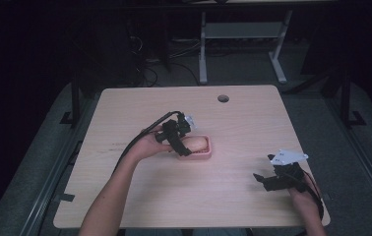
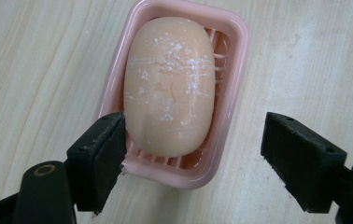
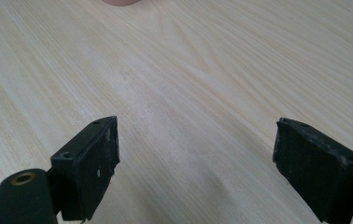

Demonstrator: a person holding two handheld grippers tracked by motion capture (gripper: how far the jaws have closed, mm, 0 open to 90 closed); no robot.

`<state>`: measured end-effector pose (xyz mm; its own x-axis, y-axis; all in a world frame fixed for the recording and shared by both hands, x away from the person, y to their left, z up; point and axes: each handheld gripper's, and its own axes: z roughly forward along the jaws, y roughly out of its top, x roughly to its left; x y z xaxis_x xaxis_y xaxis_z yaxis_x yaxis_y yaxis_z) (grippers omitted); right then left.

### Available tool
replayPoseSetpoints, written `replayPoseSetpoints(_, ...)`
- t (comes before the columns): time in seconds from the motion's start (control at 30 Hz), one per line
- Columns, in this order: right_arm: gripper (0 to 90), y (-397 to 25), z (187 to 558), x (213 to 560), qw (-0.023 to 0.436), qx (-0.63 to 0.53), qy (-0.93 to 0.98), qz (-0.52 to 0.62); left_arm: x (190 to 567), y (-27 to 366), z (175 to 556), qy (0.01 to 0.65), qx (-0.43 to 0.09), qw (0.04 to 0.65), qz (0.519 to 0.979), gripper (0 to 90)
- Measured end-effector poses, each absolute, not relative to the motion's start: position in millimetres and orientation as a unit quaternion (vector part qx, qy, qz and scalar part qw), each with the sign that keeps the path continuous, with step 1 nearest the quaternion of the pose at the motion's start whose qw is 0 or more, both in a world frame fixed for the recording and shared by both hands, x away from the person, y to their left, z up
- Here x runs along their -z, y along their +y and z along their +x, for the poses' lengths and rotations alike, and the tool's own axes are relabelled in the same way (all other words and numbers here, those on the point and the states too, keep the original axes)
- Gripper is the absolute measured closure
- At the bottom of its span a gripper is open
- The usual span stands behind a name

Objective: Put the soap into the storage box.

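My left claw [image 2: 193, 163] hangs spread over the pink soap dish [image 2: 233, 93] mid-counter [image 1: 139, 196], one jaw touching its rim; the peach soap bar [image 2: 167, 86] lies inside. My right claw [image 3: 195, 163] gapes above bare wood.

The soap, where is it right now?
The soap lies in the pink dish near the table's middle in the high view, between the open jaws of the left gripper.

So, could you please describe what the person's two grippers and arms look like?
Both grippers are black with two blocky, padded jaws. The left gripper trails a black cable; the right gripper carries a grey three-cornered plate on top. Both forearms are bare, with no sleeves.
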<state>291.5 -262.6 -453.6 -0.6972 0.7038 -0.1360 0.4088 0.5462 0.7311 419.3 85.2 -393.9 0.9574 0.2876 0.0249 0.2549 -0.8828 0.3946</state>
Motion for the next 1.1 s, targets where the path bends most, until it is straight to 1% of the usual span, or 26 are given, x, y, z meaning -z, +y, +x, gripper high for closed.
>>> replayPoseSetpoints(1.1, 14.0, -262.1, 291.8, 455.0, 0.213, -0.342, 0.856, 0.324, 392.2, 99.3, 399.3, 0.132, -0.047, 0.203, 0.969, 21.4)
